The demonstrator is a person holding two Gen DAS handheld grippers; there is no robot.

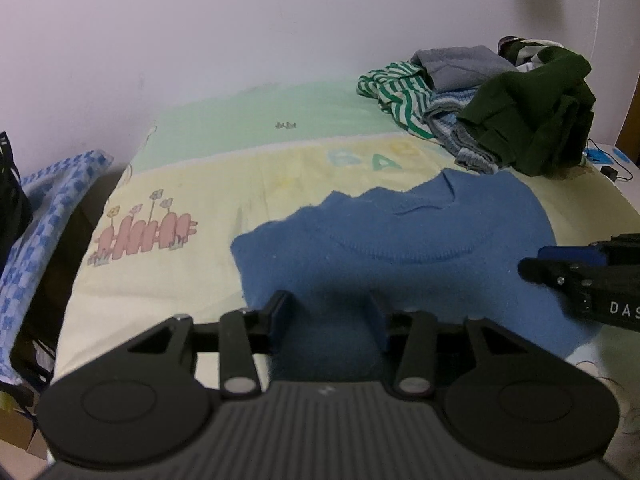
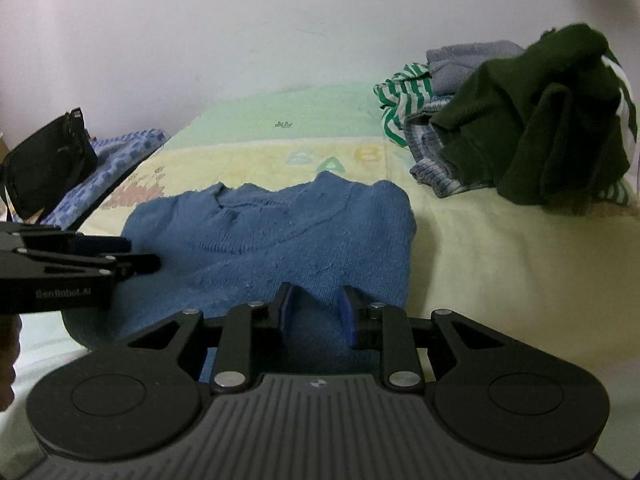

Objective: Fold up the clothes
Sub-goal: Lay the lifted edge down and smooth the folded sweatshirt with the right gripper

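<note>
Both pairs of jaws stand apart with nothing clamped between them: the left gripper [image 1: 330,312] holds its blue-padded fingers wide over the near hem of the blue sweater [image 1: 400,248], and the right gripper [image 2: 318,306] keeps a narrower gap over the same garment, its pads clear of the knit as far as the views show. That sweater, a soft, fuzzy knit with a ribbed V-neck, lies flat and folded into a rough rectangle on the bed cover [image 1: 192,264], a pale towelling sheet banded green and yellow, printed with pastel letters and a row of pink fence-like shapes topped by small flowers. From the left wrist view the sweater fills the centre and the right gripper's black body juts in at 3 o'clock; from the right wrist view the left gripper enters at 9 o'clock. At 2 o'clock a loose pile of clothes [image 1: 500,112] sits well apart from the sweater; at least four pieces can be told: one dark green fleecy garment [image 2: 532,128] slumped on top, one green-and-white striped piece [image 1: 394,94], one grey knit [image 1: 460,66], and one blue-grey ribbed knit underneath. One blue checked cloth [image 1: 44,216] drapes at 9 o'clock beside the bed, with one black bag [image 2: 48,160] resting on it.
</note>
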